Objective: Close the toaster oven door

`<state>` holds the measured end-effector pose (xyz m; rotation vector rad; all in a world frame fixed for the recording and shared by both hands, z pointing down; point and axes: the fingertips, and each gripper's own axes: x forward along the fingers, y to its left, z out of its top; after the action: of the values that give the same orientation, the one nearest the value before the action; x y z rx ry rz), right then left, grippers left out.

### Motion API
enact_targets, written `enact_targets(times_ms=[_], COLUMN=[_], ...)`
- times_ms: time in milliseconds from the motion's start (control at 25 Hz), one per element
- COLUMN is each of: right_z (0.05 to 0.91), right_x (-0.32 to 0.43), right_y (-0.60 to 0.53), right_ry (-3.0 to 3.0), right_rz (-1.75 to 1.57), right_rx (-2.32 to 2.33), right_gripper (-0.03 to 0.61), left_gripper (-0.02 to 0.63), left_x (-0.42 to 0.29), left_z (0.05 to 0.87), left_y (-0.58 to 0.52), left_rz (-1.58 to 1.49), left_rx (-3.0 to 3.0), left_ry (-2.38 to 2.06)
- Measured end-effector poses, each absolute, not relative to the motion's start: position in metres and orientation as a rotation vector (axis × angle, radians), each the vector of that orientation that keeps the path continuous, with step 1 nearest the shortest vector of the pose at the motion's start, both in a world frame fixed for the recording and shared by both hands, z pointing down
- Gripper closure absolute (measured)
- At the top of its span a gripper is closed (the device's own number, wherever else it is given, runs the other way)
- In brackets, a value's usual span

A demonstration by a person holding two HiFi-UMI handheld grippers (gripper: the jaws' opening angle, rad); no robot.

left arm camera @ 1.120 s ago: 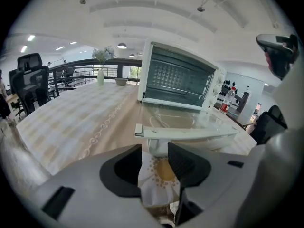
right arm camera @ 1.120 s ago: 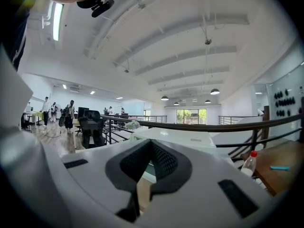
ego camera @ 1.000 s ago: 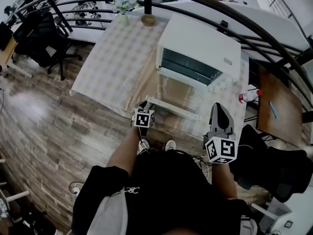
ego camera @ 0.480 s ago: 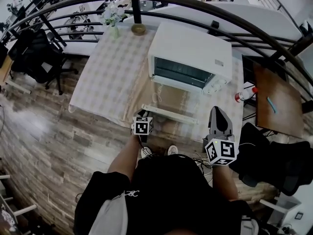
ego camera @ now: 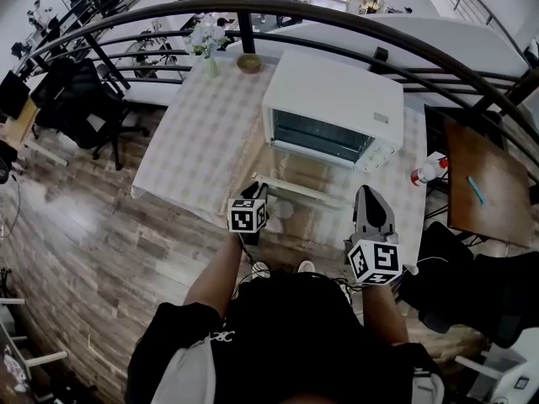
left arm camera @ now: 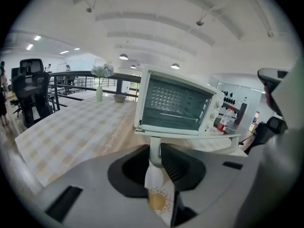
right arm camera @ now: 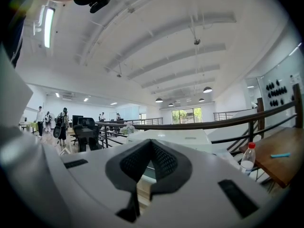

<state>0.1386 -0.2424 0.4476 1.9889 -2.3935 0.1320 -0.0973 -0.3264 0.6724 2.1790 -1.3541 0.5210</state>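
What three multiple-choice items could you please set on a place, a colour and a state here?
1. Where does the clear plastic bottle stand? A) right of the white metal toaster oven B) on top of it C) under it
2. What colour is its cap? A) blue B) red C) green
3. How is the oven's glass door? A) shut B) half raised C) folded down flat
1 A: it stands past the oven's right end. 2 B: the cap shows red. 3 C: the door lies level, the oven open.
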Motion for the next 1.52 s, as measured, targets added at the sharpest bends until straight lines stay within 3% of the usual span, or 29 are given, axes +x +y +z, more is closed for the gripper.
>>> enact_targets(times_ms=[600,1520], right_z=[0.445,0.442], right_x=[0.169,0.201], right_y=[-0.242,-0.253], right_ry=[-2.383,-2.339], right_rz=[0.131,0.115], right_rx=[2.07,2.145], right_gripper=[0.584,0.584], left_gripper=[0.525,0.525], left_x=[-0.08,-0.054], left_z=[0.597,0.554], left_y=[-0.376,-0.452], left_rz=[0.48,0.463], left_rx=[2.209,2.17], left_ry=[-1.38,-1.428])
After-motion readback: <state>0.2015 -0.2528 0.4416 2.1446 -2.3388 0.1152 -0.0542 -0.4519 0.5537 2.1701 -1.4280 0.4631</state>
